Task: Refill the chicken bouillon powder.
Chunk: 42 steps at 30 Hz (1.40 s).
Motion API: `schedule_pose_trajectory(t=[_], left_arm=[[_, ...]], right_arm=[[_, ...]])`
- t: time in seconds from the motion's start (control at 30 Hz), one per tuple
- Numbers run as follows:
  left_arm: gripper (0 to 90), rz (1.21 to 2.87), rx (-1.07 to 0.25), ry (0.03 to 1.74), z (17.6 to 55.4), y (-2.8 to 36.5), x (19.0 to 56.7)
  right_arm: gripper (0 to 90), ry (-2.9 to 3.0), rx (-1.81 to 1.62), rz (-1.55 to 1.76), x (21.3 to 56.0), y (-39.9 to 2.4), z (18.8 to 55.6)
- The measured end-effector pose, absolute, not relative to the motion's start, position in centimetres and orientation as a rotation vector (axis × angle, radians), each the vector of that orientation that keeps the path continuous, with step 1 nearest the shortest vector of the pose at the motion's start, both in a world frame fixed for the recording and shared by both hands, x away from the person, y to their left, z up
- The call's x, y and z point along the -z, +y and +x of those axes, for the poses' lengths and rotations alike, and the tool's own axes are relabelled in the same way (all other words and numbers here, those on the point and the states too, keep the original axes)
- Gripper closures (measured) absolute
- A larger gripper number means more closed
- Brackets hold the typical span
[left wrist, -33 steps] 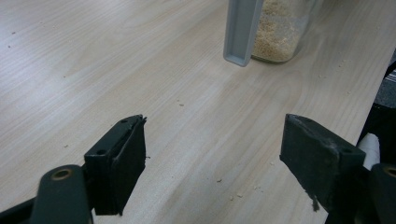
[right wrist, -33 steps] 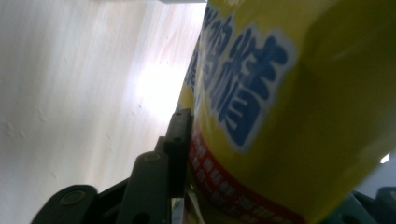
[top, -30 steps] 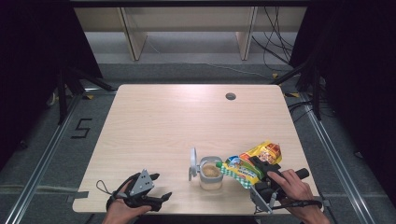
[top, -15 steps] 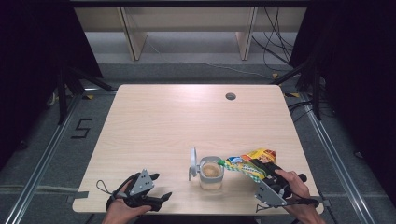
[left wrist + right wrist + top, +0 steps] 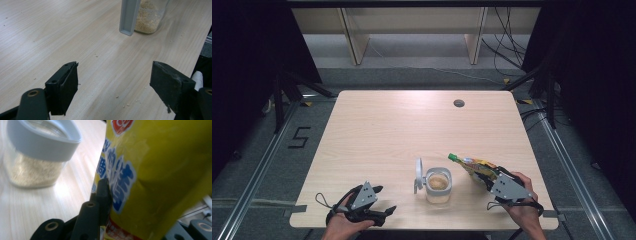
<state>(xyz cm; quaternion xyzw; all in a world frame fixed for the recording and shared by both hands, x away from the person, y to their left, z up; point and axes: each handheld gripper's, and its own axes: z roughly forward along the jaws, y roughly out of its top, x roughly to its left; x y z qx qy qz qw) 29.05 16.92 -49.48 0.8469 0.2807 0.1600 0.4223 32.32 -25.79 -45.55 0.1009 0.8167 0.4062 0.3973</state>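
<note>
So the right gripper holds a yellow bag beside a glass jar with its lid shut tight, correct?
Not quite: the jar is open, its grey lid flipped up at one side, as the high view shows. The right gripper does hold the yellow bag beside it.

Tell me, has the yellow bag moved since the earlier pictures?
Yes. The yellow bag, held in the right gripper, has swung away from the jar and lower, toward the table's near edge.

One jar [image 5: 438,185], one yellow bag [image 5: 475,168], two grippers
</note>
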Motion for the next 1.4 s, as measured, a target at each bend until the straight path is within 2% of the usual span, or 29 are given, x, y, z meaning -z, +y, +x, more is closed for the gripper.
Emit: schedule_pose_trajectory(t=[0.3,0.8,0.87,0.97,1.1,1.17,1.4], left_arm=[[21.7,2.119,-0.406,0.704,29.1,16.9,49.5],[21.7,2.124,-0.406,0.706,29.0,17.0,49.4],[21.7,2.109,-0.408,0.709,29.0,16.9,49.5],[21.7,2.117,-0.412,0.712,29.0,17.0,49.4],[21.7,2.118,-0.413,0.706,29.0,17.0,49.4],[21.7,2.115,-0.409,0.713,29.0,17.0,49.4],[21.7,2.092,-0.404,0.713,29.0,16.9,49.3]], right_arm=[[76.8,1.981,-1.224,0.572,46.2,-28.4,33.4],[72.6,1.923,-1.274,0.778,46.8,-29.8,32.8],[69.0,1.911,-1.254,0.788,46.7,-29.8,32.7],[56.1,1.905,-1.230,0.818,46.6,-29.9,32.5],[43.9,1.891,-1.259,0.892,46.4,-30.5,32.0],[40.1,1.901,-1.299,1.006,46.3,-30.3,31.1],[31.3,1.917,-1.281,1.103,46.3,-29.8,29.0]])
